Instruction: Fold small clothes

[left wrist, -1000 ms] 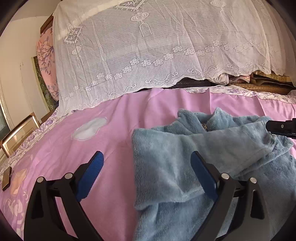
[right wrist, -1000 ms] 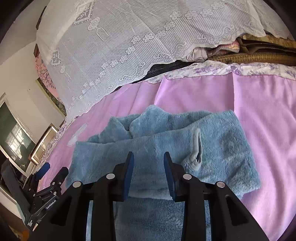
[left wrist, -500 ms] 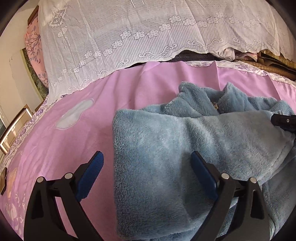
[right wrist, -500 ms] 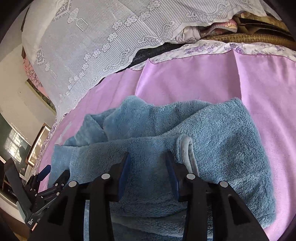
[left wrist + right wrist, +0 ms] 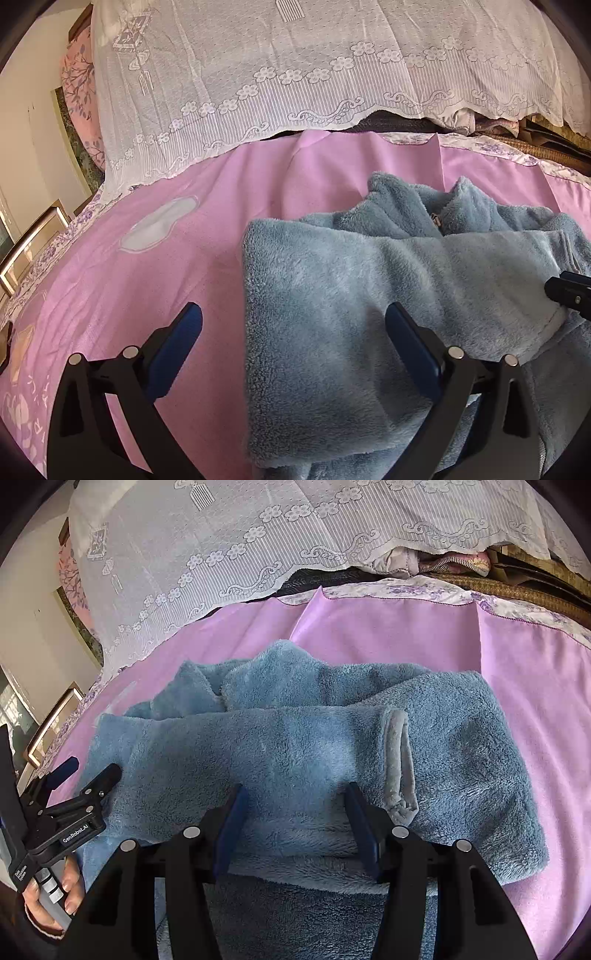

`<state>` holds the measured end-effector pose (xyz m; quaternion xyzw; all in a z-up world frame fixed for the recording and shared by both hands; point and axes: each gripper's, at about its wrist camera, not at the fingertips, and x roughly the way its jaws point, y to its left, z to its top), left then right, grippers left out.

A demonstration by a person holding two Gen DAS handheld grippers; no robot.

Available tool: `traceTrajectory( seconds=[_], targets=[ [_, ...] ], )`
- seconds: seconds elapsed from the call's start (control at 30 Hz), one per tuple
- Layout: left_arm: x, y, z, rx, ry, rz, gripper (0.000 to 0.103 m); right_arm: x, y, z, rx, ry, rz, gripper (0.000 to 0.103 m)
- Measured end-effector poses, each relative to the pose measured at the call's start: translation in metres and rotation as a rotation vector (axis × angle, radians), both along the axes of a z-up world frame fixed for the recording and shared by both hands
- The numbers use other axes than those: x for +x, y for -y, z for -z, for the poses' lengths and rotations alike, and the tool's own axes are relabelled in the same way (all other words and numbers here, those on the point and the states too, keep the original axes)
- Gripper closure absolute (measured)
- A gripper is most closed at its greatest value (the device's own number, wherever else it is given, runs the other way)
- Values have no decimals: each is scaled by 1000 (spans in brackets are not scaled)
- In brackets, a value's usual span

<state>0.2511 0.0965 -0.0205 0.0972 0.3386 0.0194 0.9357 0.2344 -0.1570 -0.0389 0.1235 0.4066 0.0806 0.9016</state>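
Note:
A blue fleece jacket [image 5: 369, 288] lies on the pink bedsheet [image 5: 184, 236], with one sleeve folded across its body; the sleeve cuff [image 5: 399, 760] shows in the right wrist view. My left gripper [image 5: 293, 325] is wide open and empty, straddling the jacket's left edge. My right gripper [image 5: 295, 805] is open and empty just above the folded sleeve [image 5: 258, 746]. The left gripper also shows in the right wrist view [image 5: 86, 771], held by a hand at the jacket's left edge. The right gripper's tip [image 5: 565, 291] shows at the right edge of the left wrist view.
A white lace cover [image 5: 295, 74] drapes over a pile at the head of the bed. Folded bedding [image 5: 461, 561] and a woven mat [image 5: 517, 587] lie behind the jacket. A wooden frame [image 5: 29, 240] stands at the far left beside the bed.
My right gripper has opened from nearly shut to wide. Both grippers moved in toward the jacket and then eased back a little. The sleeve lies flat across the body.

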Motion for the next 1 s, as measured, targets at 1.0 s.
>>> traceTrajectory(
  seconds=[1.0],
  targets=[
    [-138,-23,-18,-69,68,6,6,-110,10,-18,50,6,27,31]
  ],
)
